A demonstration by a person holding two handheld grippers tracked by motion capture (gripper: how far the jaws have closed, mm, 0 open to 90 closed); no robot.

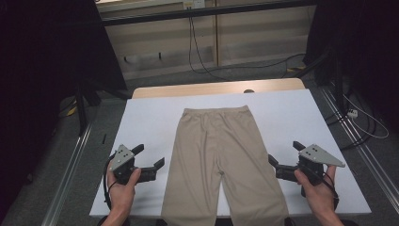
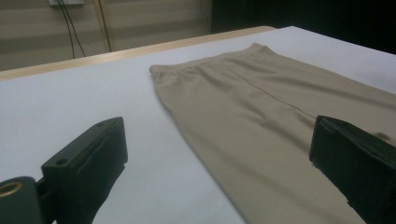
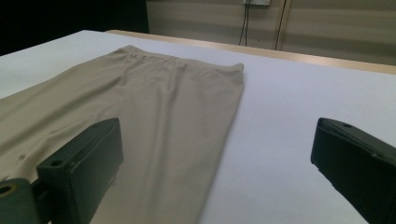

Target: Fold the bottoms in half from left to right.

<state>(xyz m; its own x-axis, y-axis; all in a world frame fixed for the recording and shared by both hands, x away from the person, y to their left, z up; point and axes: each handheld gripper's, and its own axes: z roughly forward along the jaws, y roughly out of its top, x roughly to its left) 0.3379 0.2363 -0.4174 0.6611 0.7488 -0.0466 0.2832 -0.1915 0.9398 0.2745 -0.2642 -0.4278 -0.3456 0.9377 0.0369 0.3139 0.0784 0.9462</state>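
A pair of beige trousers (image 1: pixel 217 155) lies flat on the white table cover (image 1: pixel 150 117), waistband at the far end, both legs running toward the near edge. My left gripper (image 1: pixel 151 157) hovers just left of the left leg, open and empty. To the right of the right leg, my right gripper (image 1: pixel 284 154) is held open, with nothing between its jaws. In the left gripper view the trousers (image 2: pixel 261 112) spread ahead and to the right between wide-apart jaws. The right gripper view has the trousers (image 3: pixel 154 107) ahead and to the left.
A wooden table edge (image 1: pixel 216 88) borders the far side of the cover. Cables (image 1: pixel 202 52) trail over the floor beyond it, and metal rails (image 1: pixel 70 169) run along both sides of the table. Dark curtains close in left and right.
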